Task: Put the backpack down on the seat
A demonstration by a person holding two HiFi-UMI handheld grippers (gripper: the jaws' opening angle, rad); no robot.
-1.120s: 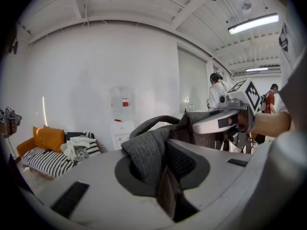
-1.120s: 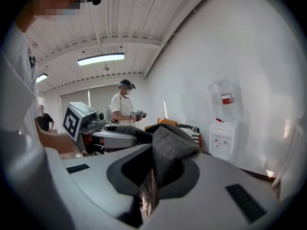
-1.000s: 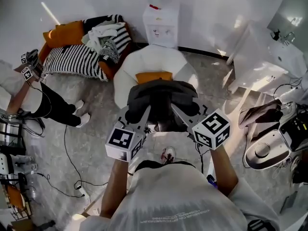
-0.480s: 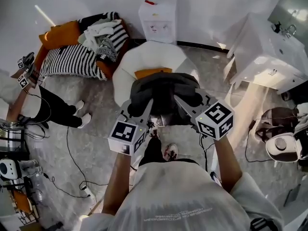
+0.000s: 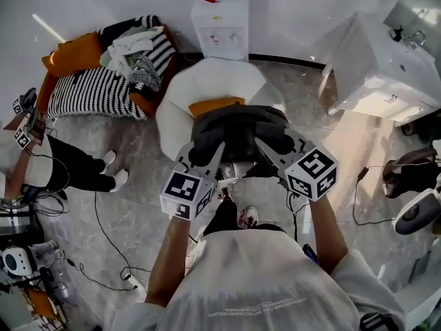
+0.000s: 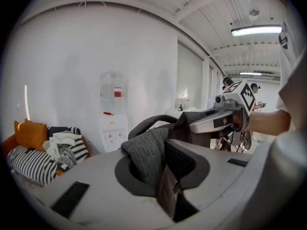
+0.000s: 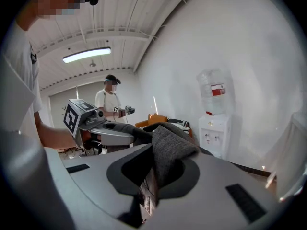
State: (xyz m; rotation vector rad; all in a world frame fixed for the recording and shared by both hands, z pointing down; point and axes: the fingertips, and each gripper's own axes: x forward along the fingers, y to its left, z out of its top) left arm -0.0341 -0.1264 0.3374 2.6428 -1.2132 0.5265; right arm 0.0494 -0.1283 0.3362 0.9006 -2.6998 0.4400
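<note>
White upholstery fills the middle of the head view: the round seat (image 5: pixel 207 81), with an orange cushion (image 5: pixel 215 106) lying on it towards its near edge. A second ago a strip of seat showed between that cushion and the load. Now the dark grey backpack (image 5: pixel 238 133) has come forward over the near edge, hiding the front half of the seat and overlapping the cushion's near side. It also looks a little lower than before (whether its underside already touches the seat cannot be told from above).

The backpack hangs between the two tools. The left gripper (image 5: pixel 215 152) holds its left side and the right gripper (image 5: pixel 263 146) its right side, with the marker cubes angled back towards the person. Neither grip has altered over the last second. In the left gripper view the jaws are clenched on a thick fold of grey knit-like fabric with a brown tab below it. In the right gripper view the jaws are pinched just as firmly on a similar fold at the backpack's other side.

As a judgement, the carry is nearly done. The bag is now over its target rather than short of it, so what remains is a short descent onto the seat's middle, then letting go.
</note>
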